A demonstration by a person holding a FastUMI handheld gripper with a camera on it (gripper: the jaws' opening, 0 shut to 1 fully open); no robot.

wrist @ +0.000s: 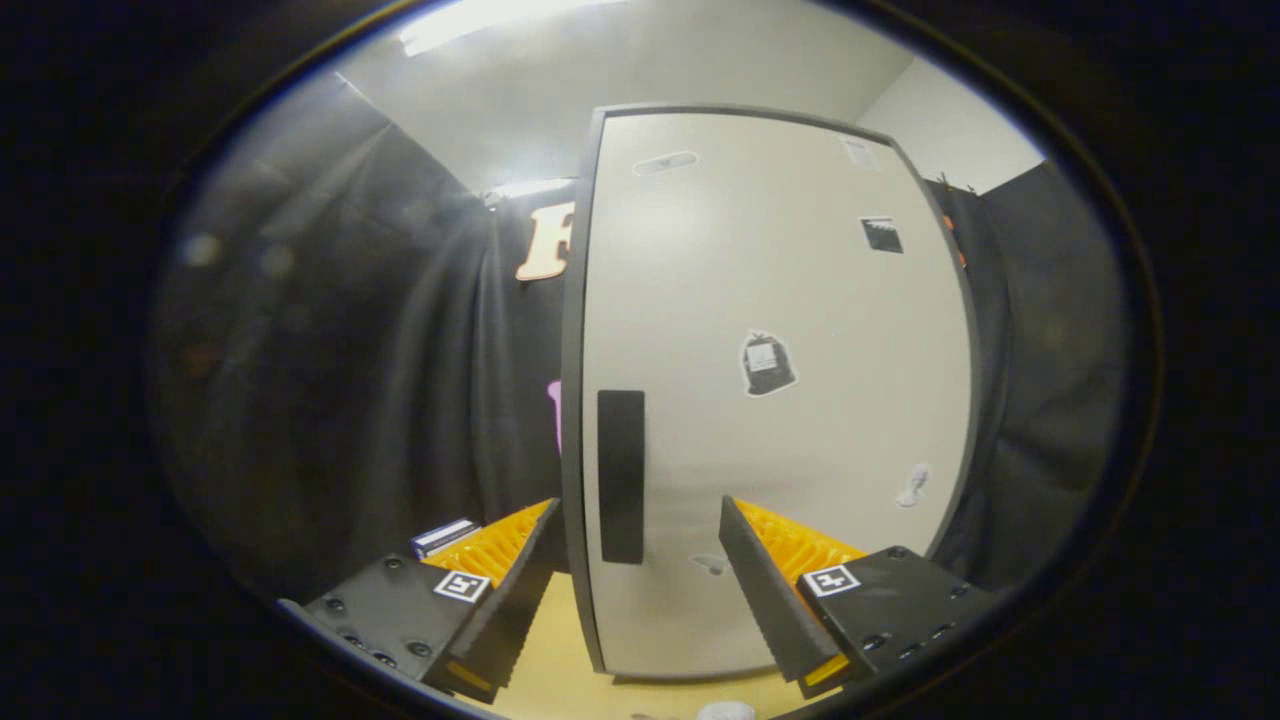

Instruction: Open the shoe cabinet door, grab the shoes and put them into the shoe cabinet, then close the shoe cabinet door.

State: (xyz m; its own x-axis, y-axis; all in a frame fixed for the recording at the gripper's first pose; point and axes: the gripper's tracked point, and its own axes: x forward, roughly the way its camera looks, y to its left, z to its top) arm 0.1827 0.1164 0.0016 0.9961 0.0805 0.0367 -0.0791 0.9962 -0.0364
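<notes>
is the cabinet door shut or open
Shut, it seems: the door faces the open gripper flat, no interior showing, its black handle between the fingers.

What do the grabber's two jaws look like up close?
The gripper has two jaws with black, ridged inner faces and bright orange ribbed parts behind them. Each sits on a black block with screws and a small black-and-white square marker on top.

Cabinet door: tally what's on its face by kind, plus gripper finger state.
On the shoe cabinet door:
Black handle: 1
Black stickers: 2, one mid-door, one upper
Pale, faint marks or stickers: 5, kind unclear
Total: 8
Door shut. Gripper open, fingers either side of the handle edge, not touching.
</notes>
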